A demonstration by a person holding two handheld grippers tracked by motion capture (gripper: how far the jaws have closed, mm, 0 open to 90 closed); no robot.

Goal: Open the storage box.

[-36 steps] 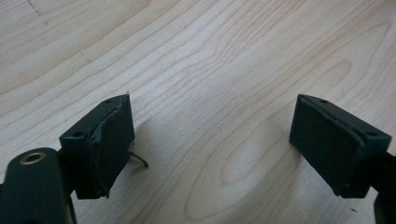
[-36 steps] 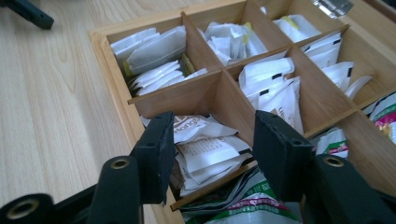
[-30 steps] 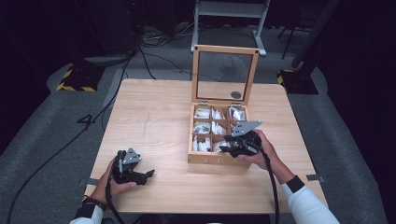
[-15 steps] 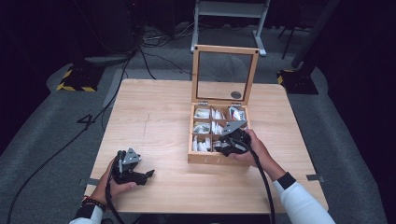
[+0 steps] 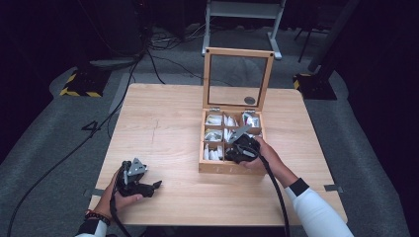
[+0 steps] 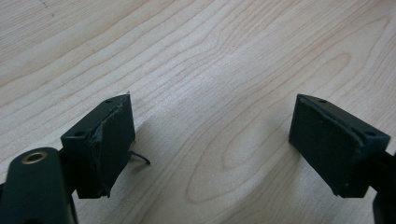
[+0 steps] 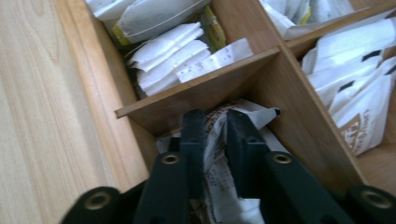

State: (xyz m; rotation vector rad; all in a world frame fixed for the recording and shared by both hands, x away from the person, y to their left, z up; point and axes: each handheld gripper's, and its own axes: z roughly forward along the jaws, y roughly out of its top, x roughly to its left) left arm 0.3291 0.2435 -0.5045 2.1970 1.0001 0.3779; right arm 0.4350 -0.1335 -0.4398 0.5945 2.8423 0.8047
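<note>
My right gripper (image 7: 215, 135) is down in a compartment of the wooden box (image 5: 211, 167), its jaws drawn narrow around a white printed packet (image 7: 219, 154). The packet runs up between the pads and crumples out beyond them against a divider (image 7: 196, 91); its lower end is cut off by the frame edge and its print is too blurred for me to read. From the high view my right hand (image 5: 259, 153) and the gripper body (image 5: 242, 148) cover the box's near-right corner, so the packet itself is hidden there and I cannot tell from that view which cell I am in. The other cells hold more white packets (image 5: 215, 120), too small to make out singly. In the right gripper view the neighbouring cells show stacked packets (image 7: 173, 51), some with a yellow-green edge, others cut off at the top and right.

The box lid (image 5: 238, 78) stands open and upright, with a clear pane; a small dark round mark shows low at its right, and I cannot tell what it is.

My left gripper (image 6: 212, 144) rests at the near-left of the table (image 5: 163, 123), well apart from the box, jaws spread wide with only bare wood between them. A thin dark wisp lies beside the left pad (image 6: 109, 144).
</note>
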